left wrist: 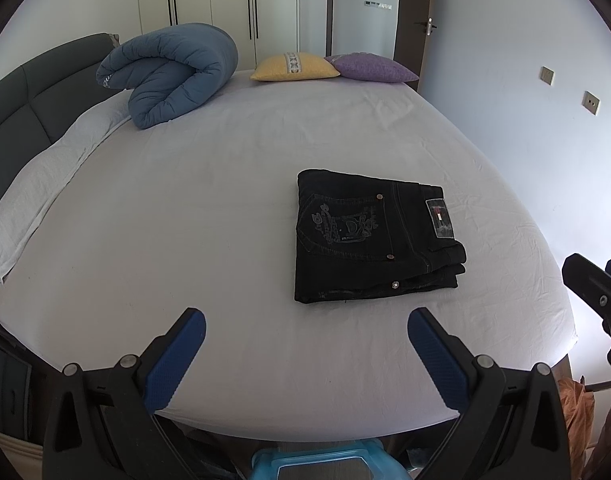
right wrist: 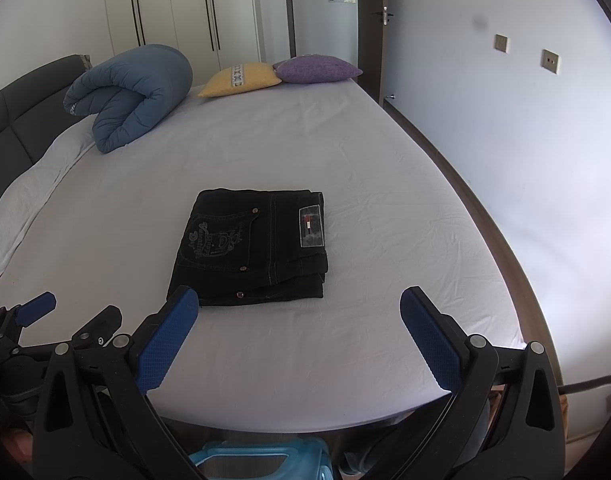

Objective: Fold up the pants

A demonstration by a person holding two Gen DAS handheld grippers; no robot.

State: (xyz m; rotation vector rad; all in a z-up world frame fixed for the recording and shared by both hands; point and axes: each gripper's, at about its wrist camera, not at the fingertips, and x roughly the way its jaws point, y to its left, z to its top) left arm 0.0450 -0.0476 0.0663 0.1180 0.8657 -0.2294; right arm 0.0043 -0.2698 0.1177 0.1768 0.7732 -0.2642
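Black jeans (left wrist: 375, 238) lie folded into a compact rectangle on the white bed sheet (left wrist: 225, 220), back pocket and label patch facing up. They also show in the right wrist view (right wrist: 253, 246). My left gripper (left wrist: 305, 322) is open and empty, held back over the bed's near edge, short of the jeans. My right gripper (right wrist: 297, 304) is open and empty, just in front of the jeans' near edge, not touching them. The right gripper's body shows at the far right of the left wrist view (left wrist: 597, 292); the left gripper shows at the lower left of the right wrist view (right wrist: 37, 308).
A rolled blue duvet (left wrist: 173, 74) lies at the far left by the grey headboard (left wrist: 21, 96). A yellow pillow (left wrist: 295, 67) and a purple pillow (left wrist: 375, 68) sit at the far edge. A white towel (left wrist: 37, 192) runs along the left. The wall (right wrist: 505, 140) borders the bed's right side.
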